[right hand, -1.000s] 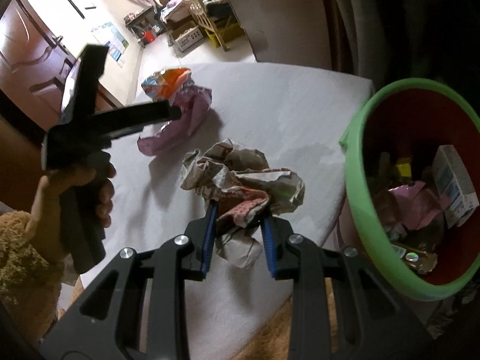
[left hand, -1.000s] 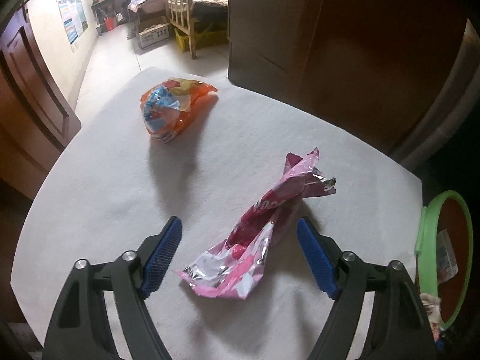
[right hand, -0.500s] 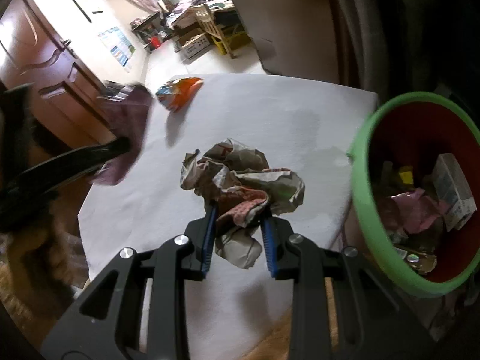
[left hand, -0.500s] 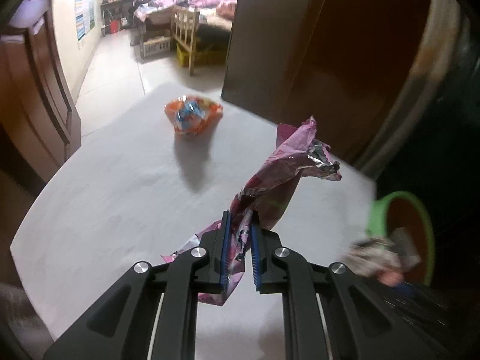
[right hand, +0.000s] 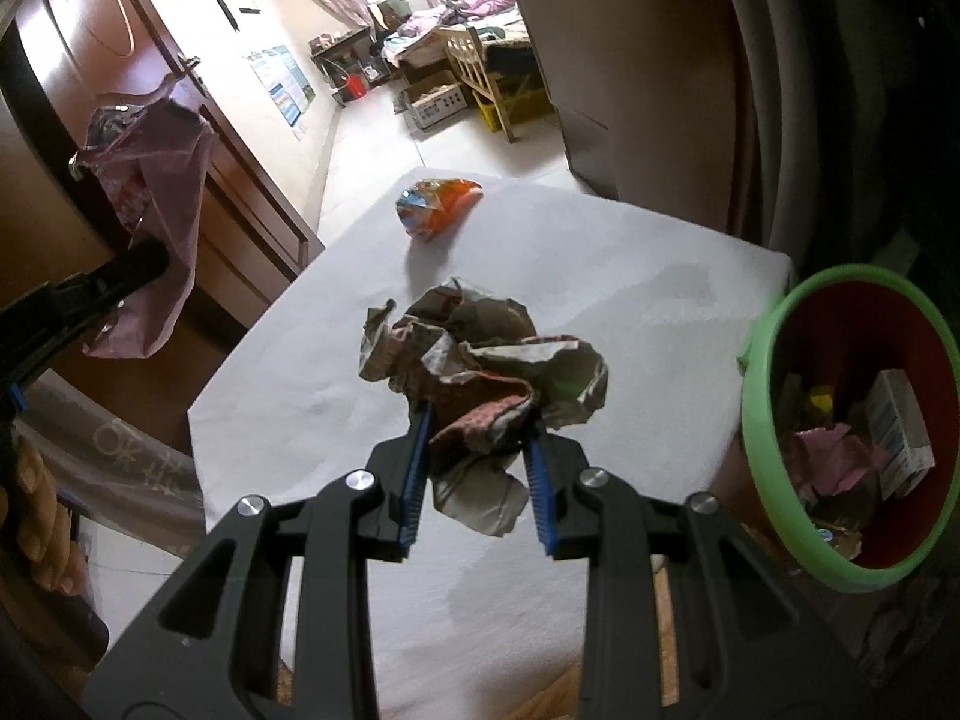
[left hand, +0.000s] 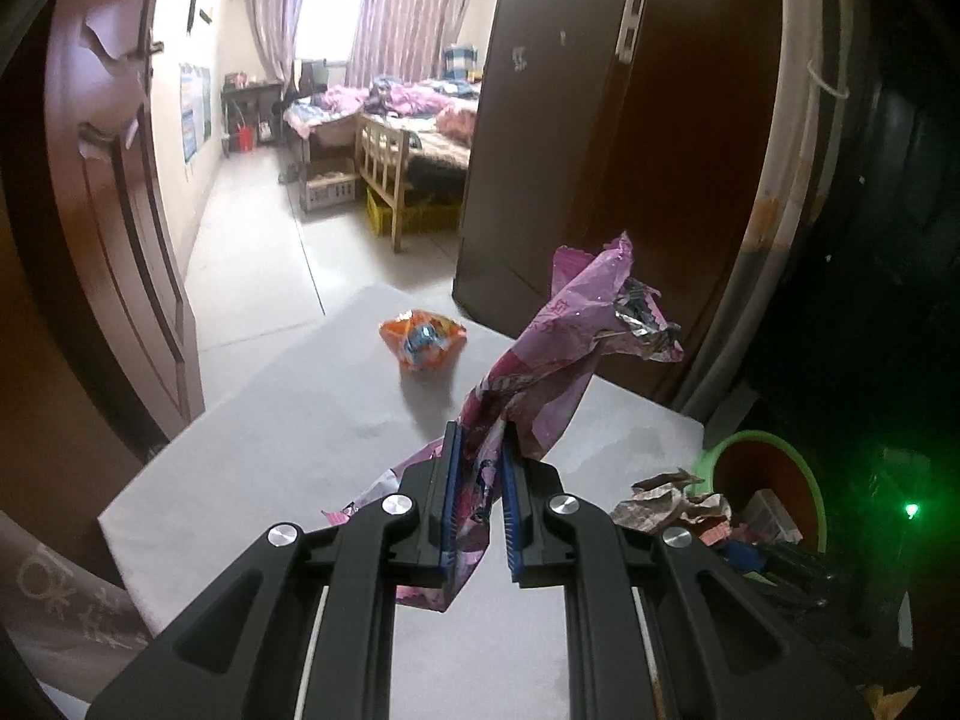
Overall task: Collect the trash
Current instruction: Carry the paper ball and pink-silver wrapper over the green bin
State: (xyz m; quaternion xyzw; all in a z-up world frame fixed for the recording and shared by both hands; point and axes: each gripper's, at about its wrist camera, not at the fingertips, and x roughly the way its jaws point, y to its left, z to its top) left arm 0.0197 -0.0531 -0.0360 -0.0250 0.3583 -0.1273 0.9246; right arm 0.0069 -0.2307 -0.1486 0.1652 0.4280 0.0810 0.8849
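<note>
The left gripper (left hand: 479, 480) is clamped on a pink foil wrapper (left hand: 564, 336), mid-frame. The right gripper (right hand: 477, 459) pinches a crumpled paper wad (right hand: 480, 354). Only the right wrist view shows inside the green-rimmed bin (right hand: 756, 396), lower right, and the person's fingers (right hand: 36, 516), left edge.

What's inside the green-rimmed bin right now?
In the green-rimmed bin, the right wrist view shows a white carton, crumpled pink wrapper, something small and yellow and foil scraps near the bottom. The rim hides the near side, and whatever lies under that pile is covered.
</note>
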